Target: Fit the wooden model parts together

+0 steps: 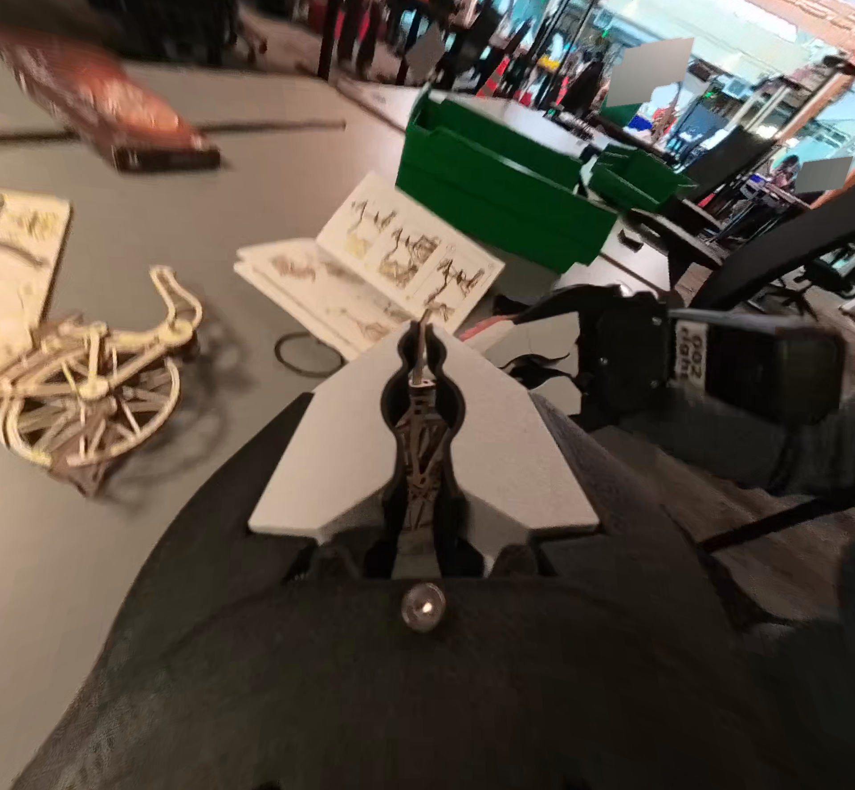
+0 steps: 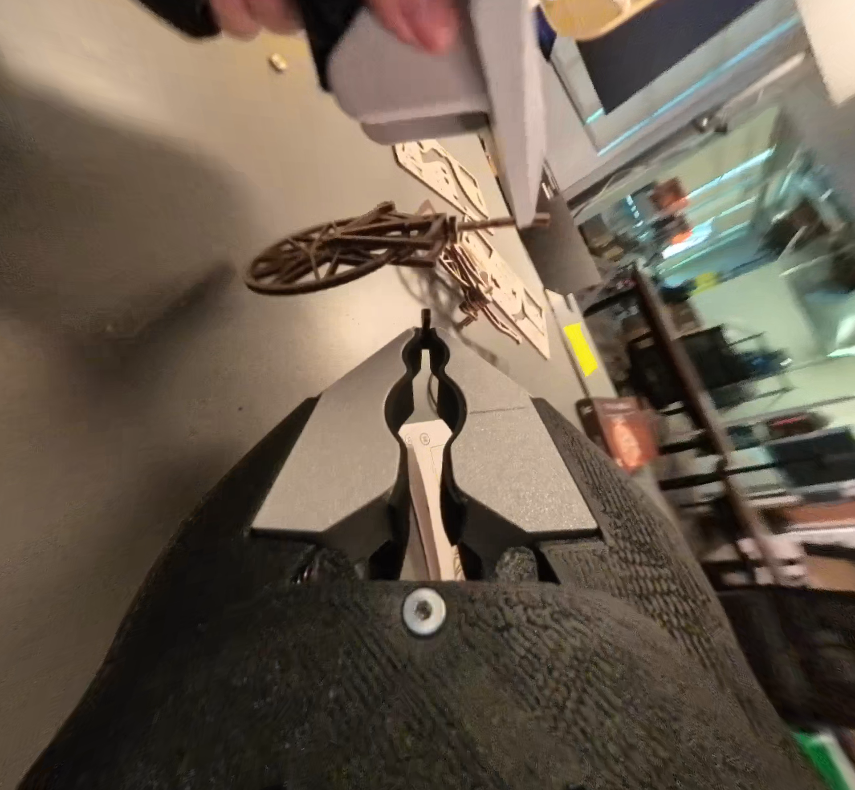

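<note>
My left gripper (image 1: 423, 337) is shut on a thin wooden lattice part (image 1: 420, 448), seen edge-on between the grey fingers (image 1: 504, 435) and sticking out past the tips. A wooden wheeled model (image 1: 92, 391) lies on the grey table (image 1: 194, 213) to its left. My right gripper (image 2: 425, 334) is shut on a small dark wooden piece (image 2: 425, 320) that pokes out of its tips. The wheeled model (image 2: 324, 259) lies ahead of it. The left gripper (image 2: 407, 74), held by a hand, shows above, with a thin brown piece (image 2: 502, 223) at its tip.
An open instruction booklet (image 1: 370, 277) and a black rubber ring (image 1: 300, 351) lie ahead of the left gripper. Green bins (image 1: 499, 185) stand behind. A brown box (image 1: 120, 111) lies far left. Wooden part sheets (image 2: 462, 194) lie by the table edge. A small brass piece (image 2: 277, 61) lies farther off. There is about 6 cm between the tips of the two grippers.
</note>
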A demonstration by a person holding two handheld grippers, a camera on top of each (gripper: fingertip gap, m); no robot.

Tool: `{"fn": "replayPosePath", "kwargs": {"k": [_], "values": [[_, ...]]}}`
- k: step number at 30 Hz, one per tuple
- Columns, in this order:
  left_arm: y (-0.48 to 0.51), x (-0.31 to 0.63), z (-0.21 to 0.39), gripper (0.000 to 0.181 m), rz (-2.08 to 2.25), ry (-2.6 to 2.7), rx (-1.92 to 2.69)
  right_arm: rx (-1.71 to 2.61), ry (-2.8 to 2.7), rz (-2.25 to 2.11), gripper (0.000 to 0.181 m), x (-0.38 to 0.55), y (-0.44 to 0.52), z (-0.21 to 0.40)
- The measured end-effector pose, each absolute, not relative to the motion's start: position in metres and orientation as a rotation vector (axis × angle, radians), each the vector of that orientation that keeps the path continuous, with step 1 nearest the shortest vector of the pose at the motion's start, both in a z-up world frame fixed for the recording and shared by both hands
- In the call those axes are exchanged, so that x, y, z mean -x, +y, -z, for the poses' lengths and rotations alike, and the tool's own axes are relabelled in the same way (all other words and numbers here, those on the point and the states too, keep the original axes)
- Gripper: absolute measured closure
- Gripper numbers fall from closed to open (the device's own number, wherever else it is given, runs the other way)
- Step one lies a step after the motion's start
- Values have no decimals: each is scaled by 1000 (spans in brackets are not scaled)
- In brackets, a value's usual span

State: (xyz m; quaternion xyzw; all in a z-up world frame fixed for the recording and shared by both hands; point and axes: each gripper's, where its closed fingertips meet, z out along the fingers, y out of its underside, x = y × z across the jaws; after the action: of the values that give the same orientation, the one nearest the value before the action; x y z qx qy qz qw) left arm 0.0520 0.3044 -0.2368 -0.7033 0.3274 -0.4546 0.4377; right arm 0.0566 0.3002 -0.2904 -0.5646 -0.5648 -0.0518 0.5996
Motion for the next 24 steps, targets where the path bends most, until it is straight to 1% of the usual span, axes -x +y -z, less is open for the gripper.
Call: {"fn": "replayPosePath", "kwargs": {"k": [3, 5, 9, 14, 19, 24], "values": [[307, -59, 219, 179, 1144, 835, 1613, 1365, -1181, 27, 181, -69, 308, 275], [312, -64, 211, 179, 1174, 825, 1566, 1307, -1137, 111, 181, -78, 313, 263], [326, -74, 218, 179, 1139, 831, 1625, 1189, -1116, 318, 181, -89, 318, 250], [343, -79, 220, 179, 1125, 745, 1660, 1110, -1019, 178, 181, -85, 300, 225], [339, -82, 217, 179, 1139, 714, 1651, 1023, -988, 247, 181, -85, 287, 210], [315, -93, 203, 179, 1334, 614, 1611, 1065, -905, 192, 181, -103, 263, 194]]}}
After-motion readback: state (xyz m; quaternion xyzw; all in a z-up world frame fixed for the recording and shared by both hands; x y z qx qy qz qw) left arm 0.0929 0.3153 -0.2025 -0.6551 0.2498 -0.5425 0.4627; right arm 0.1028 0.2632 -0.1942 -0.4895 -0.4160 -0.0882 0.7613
